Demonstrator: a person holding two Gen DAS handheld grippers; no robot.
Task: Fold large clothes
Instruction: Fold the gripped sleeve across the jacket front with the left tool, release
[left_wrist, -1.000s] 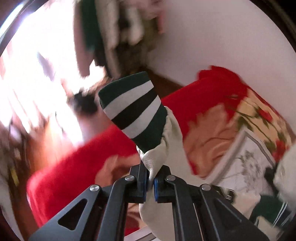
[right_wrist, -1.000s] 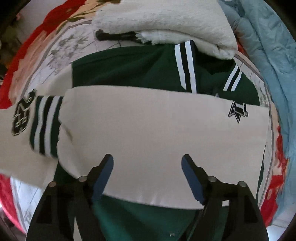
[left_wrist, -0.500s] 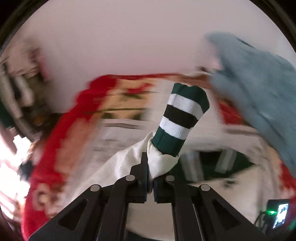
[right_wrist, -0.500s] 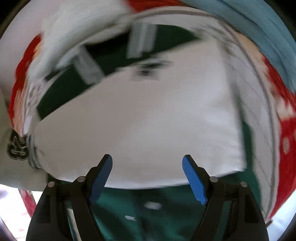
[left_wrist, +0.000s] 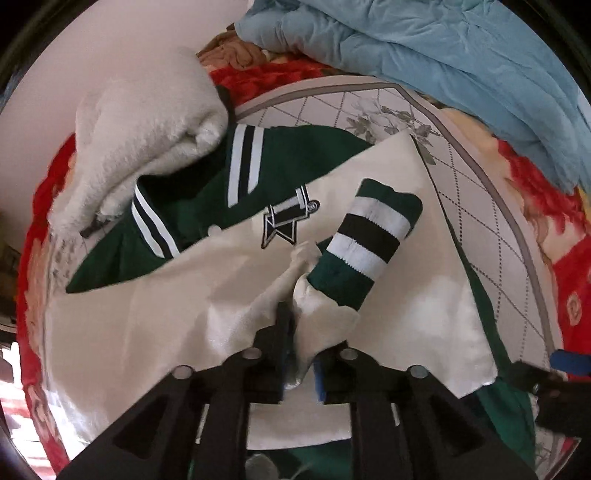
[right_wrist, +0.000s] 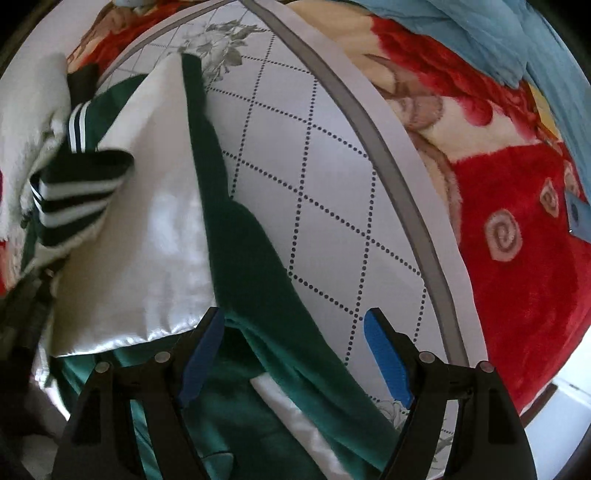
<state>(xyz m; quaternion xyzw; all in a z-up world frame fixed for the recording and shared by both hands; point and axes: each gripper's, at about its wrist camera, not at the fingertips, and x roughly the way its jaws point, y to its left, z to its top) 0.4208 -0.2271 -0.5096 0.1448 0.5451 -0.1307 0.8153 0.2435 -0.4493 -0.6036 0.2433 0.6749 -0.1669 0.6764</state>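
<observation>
A green-and-white jacket (left_wrist: 303, 177) lies on the bed's quilted mat (right_wrist: 332, 184); the left gripper (left_wrist: 301, 354), fingers just easing apart, apparently loosely grasps its striped-cuff sleeve (left_wrist: 365, 240); the right gripper (right_wrist: 295, 354) hovers released.

We see a light blue quilt (left_wrist: 424, 48) bunched along the top, its edge lying over the red plush blanket (left_wrist: 569, 266), which has cream & tan flower shapes plus swirl marks (right_wrist: 502, 236) near its outer side. On top of the blanket lies a white sheet (right_wrist: 332, 177) w/ dotted diamond lines, grey floral print & a grey border band (right_wrist: 417, 221). A fluffy white folded blanket (left_wrist: 147, 125) sits at upper left, up against a plain white wall (left_wrist: 92, 55). Something tan/orange & crumpled (left_wrist: 236, 51) pokes out betw. wall & quilt; can't tell what. Small blue object (right_wrist: 578, 218) at far right edge on the red plush, unclear.
</observation>
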